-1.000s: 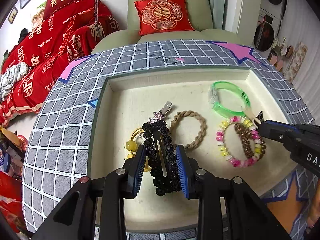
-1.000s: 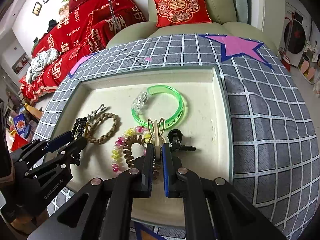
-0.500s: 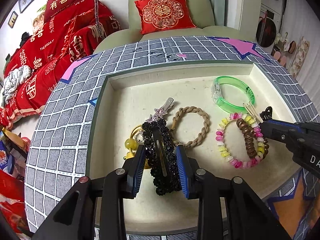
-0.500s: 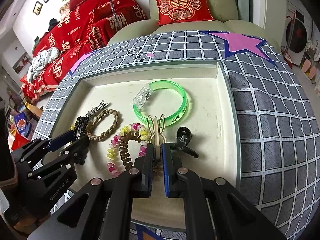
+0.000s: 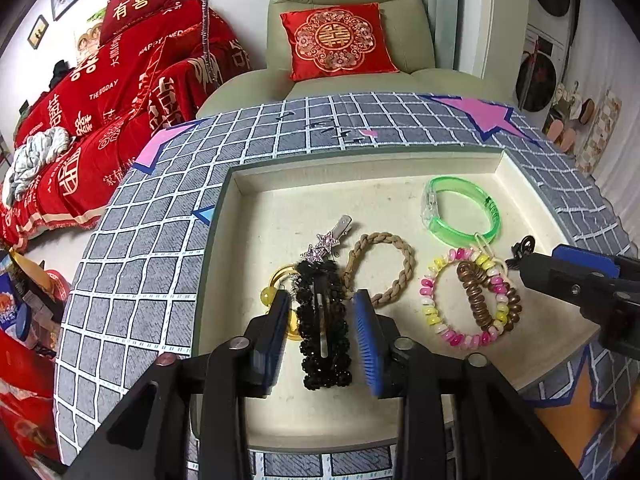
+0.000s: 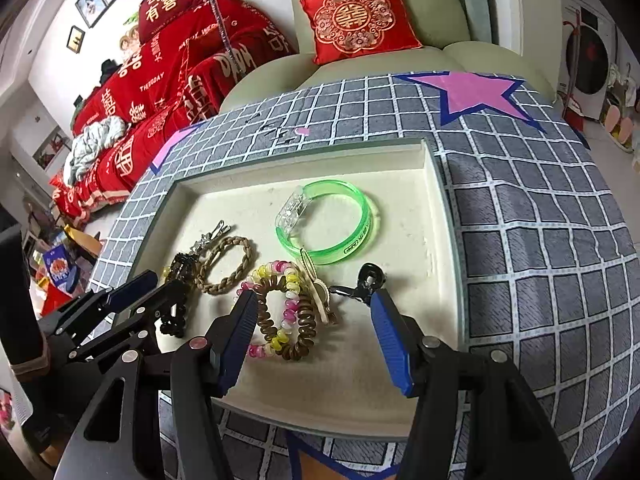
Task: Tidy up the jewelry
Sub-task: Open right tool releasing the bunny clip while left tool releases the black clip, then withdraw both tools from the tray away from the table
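A cream tray point(image 5: 256, 184) point(image 6: 434, 184) holds the jewelry. My left gripper point(image 5: 322, 304) is open, its fingers either side of a black beaded hair clip point(image 5: 324, 332) that lies on the tray. My right gripper point(image 6: 316, 304) is open above a cream clip point(image 6: 320, 292), which lies by a pink-yellow bead bracelet point(image 6: 280, 272) and a brown coil hair tie point(image 6: 304, 320). A green bangle point(image 6: 352, 236) point(image 5: 460, 216), a braided tan hair tie point(image 5: 384, 264), a star clip point(image 5: 324, 240) and a small black clip point(image 6: 368, 280) also lie in the tray.
The tray sits on a grey grid cloth point(image 6: 540, 240) with pink stars. A green armchair with a red cushion point(image 5: 336, 40) stands behind the table. A red-covered sofa point(image 5: 100, 100) is at the left.
My right gripper has opened and let go of the cream clip, which now lies on the tray. Both cameras have pulled back and up a little. The left gripper stays open around the black clip.
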Action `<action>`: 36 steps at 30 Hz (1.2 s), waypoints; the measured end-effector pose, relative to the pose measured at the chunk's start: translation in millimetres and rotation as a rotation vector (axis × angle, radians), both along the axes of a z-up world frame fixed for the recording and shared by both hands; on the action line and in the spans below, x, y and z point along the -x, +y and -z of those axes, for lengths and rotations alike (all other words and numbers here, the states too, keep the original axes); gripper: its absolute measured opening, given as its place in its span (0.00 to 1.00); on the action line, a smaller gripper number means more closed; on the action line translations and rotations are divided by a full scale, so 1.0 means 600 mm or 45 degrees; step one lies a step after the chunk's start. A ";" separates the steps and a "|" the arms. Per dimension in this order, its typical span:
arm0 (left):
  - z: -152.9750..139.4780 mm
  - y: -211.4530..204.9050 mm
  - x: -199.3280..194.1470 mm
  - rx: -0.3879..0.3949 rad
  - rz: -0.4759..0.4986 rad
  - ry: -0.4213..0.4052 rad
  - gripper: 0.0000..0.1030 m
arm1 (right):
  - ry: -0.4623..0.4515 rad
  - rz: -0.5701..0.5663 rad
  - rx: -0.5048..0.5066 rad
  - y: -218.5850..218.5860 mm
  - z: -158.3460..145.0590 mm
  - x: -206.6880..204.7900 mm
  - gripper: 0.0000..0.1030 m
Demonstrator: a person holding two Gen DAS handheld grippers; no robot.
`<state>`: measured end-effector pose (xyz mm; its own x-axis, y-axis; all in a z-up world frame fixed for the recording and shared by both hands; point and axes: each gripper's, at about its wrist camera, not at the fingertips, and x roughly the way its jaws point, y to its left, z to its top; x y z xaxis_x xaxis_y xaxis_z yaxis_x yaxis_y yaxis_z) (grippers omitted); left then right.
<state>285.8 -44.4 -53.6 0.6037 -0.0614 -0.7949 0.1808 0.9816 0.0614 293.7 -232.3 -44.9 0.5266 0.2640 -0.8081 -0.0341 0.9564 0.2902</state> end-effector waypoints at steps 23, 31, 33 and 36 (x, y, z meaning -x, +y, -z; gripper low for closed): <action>-0.056 0.047 0.160 0.039 -0.081 -0.050 1.00 | -0.032 0.010 0.059 0.016 -0.041 0.145 0.83; -0.070 0.064 0.241 0.068 -0.111 -0.076 1.00 | -0.092 0.015 0.139 0.035 -0.069 0.227 0.86; -0.073 0.067 0.259 0.079 -0.117 -0.078 1.00 | -0.102 0.019 0.155 0.038 -0.075 0.243 1.00; -0.077 0.070 0.290 0.075 -0.117 -0.100 1.00 | -0.131 0.032 0.164 0.044 -0.087 0.272 1.00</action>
